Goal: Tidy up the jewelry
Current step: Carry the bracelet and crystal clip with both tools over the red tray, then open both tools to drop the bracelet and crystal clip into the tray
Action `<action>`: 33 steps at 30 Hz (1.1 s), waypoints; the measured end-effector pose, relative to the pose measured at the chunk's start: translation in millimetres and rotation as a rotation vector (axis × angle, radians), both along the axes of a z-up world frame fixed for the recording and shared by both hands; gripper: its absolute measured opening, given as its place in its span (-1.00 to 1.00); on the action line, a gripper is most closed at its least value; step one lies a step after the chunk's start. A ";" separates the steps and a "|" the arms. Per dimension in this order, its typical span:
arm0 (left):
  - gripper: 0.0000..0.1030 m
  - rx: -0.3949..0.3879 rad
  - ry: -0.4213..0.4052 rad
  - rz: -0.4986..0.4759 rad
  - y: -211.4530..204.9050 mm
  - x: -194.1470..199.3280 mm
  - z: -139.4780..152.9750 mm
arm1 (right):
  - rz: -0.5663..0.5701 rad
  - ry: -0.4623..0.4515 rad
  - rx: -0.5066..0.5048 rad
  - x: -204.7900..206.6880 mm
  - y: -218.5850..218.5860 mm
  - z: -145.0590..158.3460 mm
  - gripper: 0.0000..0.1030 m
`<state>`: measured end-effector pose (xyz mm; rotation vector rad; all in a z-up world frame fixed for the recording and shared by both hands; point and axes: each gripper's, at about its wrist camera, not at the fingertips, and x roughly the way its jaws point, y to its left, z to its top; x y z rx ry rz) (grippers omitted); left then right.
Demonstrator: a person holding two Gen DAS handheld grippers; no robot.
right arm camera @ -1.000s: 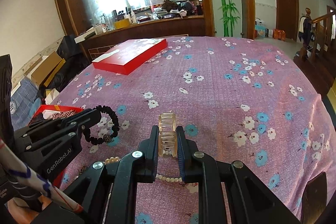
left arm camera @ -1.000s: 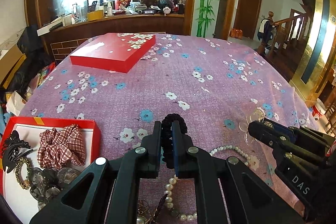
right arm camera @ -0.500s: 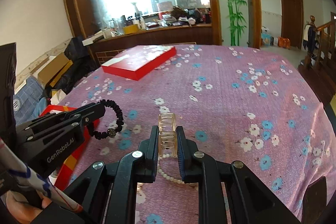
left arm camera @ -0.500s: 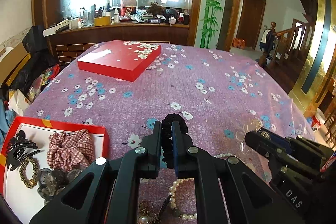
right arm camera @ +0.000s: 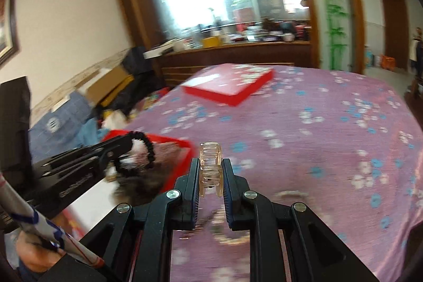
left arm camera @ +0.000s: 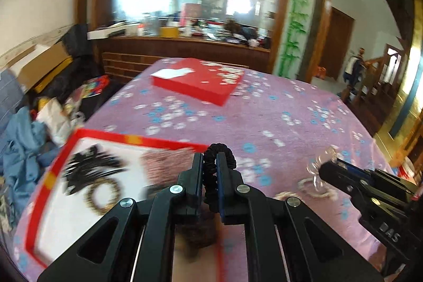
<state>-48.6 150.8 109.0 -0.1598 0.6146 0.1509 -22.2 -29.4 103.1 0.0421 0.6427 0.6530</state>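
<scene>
Progress looks partial: the red-rimmed tray (left arm camera: 53,171) at about eight o'clock in the left wrist view already holds a black hair claw (left arm camera: 90,165), a gold beaded ring (left arm camera: 103,196) and a checked scrunchie (left arm camera: 164,163). Both tools carry loads not yet dropped: the left gripper (left arm camera: 210,171) is clamped on a black beaded bracelet (left arm camera: 220,149), the right gripper (right arm camera: 210,176) on a clear hair claw (right arm camera: 210,157). Blurred pearls (left arm camera: 314,192) lie on the floral tablecloth (left arm camera: 290,123) at four o'clock, probably next. A closed red box (left arm camera: 201,81) sits at twelve o'clock.
</scene>
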 end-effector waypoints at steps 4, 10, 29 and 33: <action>-0.83 0.005 0.012 0.087 42.6 -26.8 -8.2 | 0.109 0.005 -0.025 -17.6 47.5 -2.7 -0.66; -0.83 -0.018 0.065 0.215 111.4 -57.3 -35.2 | 0.251 0.085 -0.052 -34.2 118.2 -22.5 -0.66; -0.83 -0.132 0.126 0.258 165.2 -58.9 -80.2 | 0.286 0.165 -0.149 -19.7 208.4 -70.0 -0.65; -0.80 -0.134 0.151 0.252 164.4 -54.7 -83.1 | 0.286 0.181 -0.144 -16.4 208.1 -73.0 -0.65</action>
